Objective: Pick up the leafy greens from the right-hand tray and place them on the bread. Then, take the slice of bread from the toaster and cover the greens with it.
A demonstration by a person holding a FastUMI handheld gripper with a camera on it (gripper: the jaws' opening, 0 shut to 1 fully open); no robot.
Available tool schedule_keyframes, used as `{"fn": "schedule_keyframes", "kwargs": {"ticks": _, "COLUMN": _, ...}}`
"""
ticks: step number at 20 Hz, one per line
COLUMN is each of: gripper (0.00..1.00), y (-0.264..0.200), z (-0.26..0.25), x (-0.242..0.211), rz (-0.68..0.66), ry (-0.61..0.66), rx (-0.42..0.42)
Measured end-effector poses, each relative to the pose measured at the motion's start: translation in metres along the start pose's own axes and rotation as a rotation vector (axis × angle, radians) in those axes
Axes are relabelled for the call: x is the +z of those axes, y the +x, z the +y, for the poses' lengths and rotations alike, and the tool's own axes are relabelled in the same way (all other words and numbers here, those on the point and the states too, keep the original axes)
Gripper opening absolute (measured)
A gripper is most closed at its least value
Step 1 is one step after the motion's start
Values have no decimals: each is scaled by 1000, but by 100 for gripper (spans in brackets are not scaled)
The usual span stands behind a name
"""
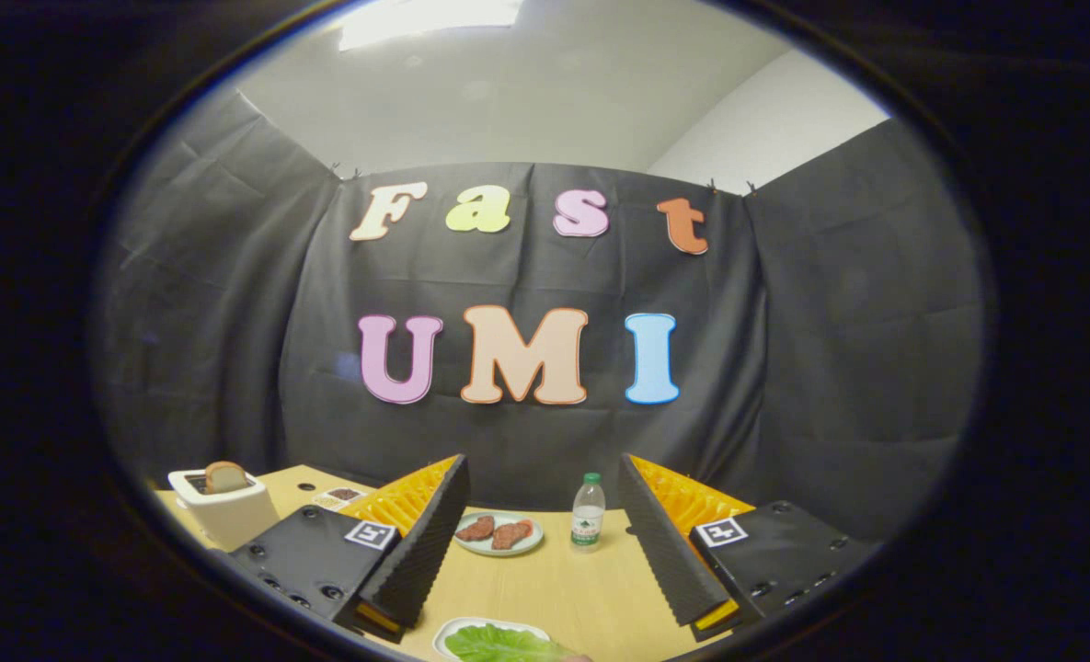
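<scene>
Your tool (545, 588) is wide open and holds nothing, ready to grab. Soft green leafy greens (500, 644) wait just below it on a white tray (448, 633). Far left, brown bread slice (225, 476) pokes from the white toaster (223, 510).

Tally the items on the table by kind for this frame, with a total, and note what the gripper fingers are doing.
Toaster: 1
Bread slice in the toaster: 1
Plates: 2, one holding meat, one holding greens
Meat pieces: 2
Leafy greens: 1
Water bottle: 1
Small tray beside the toaster: 1
Total: 9
The gripper is open, holding nothing, with the greens just below its fingers.
</scene>
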State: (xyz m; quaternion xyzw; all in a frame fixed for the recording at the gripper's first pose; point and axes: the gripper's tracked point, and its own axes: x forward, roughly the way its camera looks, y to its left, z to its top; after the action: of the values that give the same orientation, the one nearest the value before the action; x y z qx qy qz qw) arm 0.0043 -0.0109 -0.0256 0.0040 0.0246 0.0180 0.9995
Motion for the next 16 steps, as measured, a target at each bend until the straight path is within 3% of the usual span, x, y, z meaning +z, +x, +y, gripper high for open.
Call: {"fn": "schedule_keyframes", "kwargs": {"ticks": 16, "gripper": 100, "y": 33, "z": 10, "x": -86, "rz": 188, "ry": -107, "rx": 281}}
